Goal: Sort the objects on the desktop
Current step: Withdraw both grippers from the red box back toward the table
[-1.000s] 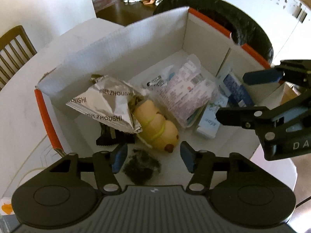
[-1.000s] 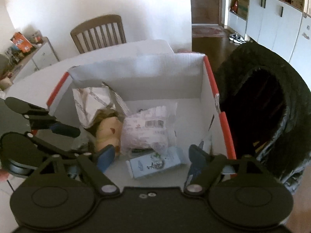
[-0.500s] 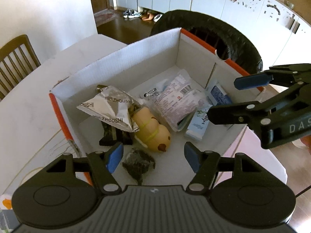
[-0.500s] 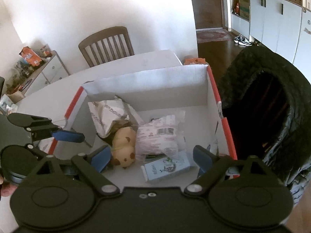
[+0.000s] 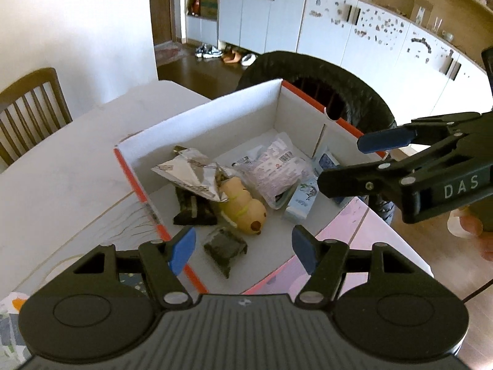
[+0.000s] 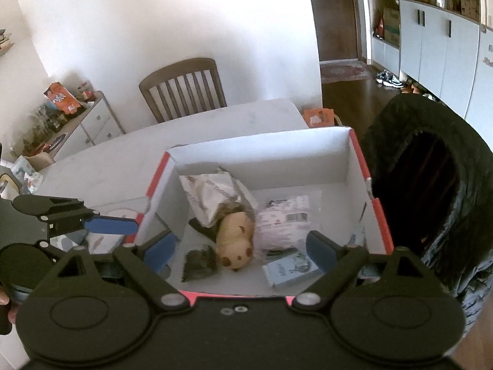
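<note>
Both tongs, left tongs [image 5: 243,248] and right tongs [image 6: 243,252], hang open and empty above the cardboard box [image 5: 200,123], which gathers the sorted items at the desk [image 5: 61,169] edge.

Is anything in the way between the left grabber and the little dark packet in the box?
Nothing visible. The left gripper hangs open and empty above the dark packet, with only air between them inside the box.

My white table [image 5: 61,178] carries the open cardboard box [image 5: 197,123] with red-orange edges, set toward the far right corner. A pink sheet [image 5: 363,234] lies flat against the box's near side. At the table's near left edge I see a patterned packet [image 5: 12,311], only partly in view.
</note>
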{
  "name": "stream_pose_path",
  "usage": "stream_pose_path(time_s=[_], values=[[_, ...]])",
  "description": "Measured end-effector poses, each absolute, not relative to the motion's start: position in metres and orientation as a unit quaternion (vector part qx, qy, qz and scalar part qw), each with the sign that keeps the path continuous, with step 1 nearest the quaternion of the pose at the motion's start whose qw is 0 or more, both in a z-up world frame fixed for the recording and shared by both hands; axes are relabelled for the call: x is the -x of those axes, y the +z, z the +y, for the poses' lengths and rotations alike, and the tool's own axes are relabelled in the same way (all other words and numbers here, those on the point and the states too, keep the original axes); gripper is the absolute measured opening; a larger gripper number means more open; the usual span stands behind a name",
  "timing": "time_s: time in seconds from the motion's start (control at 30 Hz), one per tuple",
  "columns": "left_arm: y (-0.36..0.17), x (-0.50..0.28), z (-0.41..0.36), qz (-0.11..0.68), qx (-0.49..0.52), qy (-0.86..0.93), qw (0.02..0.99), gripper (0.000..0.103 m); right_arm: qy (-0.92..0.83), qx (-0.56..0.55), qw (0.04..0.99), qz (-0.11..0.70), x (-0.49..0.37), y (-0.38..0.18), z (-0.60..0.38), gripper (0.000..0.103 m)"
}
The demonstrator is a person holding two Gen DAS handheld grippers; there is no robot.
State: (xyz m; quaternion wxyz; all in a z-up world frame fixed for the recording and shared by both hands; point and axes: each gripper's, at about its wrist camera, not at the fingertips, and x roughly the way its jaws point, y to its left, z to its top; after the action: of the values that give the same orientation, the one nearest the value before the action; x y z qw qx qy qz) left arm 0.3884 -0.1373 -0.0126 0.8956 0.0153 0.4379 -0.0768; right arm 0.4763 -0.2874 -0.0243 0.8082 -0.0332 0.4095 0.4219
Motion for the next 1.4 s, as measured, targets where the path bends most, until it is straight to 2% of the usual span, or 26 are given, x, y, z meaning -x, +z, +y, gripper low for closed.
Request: stream_pose_path(time_s=[0.47,0.57,0.67,0.83,1.4], values=[[0.000,-0.330,-0.066,0.415,-0.001,-0.068,0.907,0.068,0.414,0.061,0.824,0.383,-0.403,-0.016,-0.246,0.092],[0.000,-0.317,-0.048,0.413,-0.004,-0.059,0.909,0.074,0.417,0.061,0.824,0.379,-0.385,-0.015,-0.234,0.092],[0.000,-0.308,-0.029,0.410,-0.010,-0.052,0.910,0.074,0.423,0.059,0.820,0.381,-0.364,-0.019,-0.221,0.093],[-0.002,-0.296,0.005,0.412,-0.009,-0.035,0.910,0.080,0.442,0.048,0.815,0.372,-0.328,-0.027,-0.197,0.100],[-0.022,-0.276,0.082,0.428,0.003,-0.015,0.904,0.083,0.443,0.075,0.806,0.385,-0.252,-0.066,-0.119,0.101]])
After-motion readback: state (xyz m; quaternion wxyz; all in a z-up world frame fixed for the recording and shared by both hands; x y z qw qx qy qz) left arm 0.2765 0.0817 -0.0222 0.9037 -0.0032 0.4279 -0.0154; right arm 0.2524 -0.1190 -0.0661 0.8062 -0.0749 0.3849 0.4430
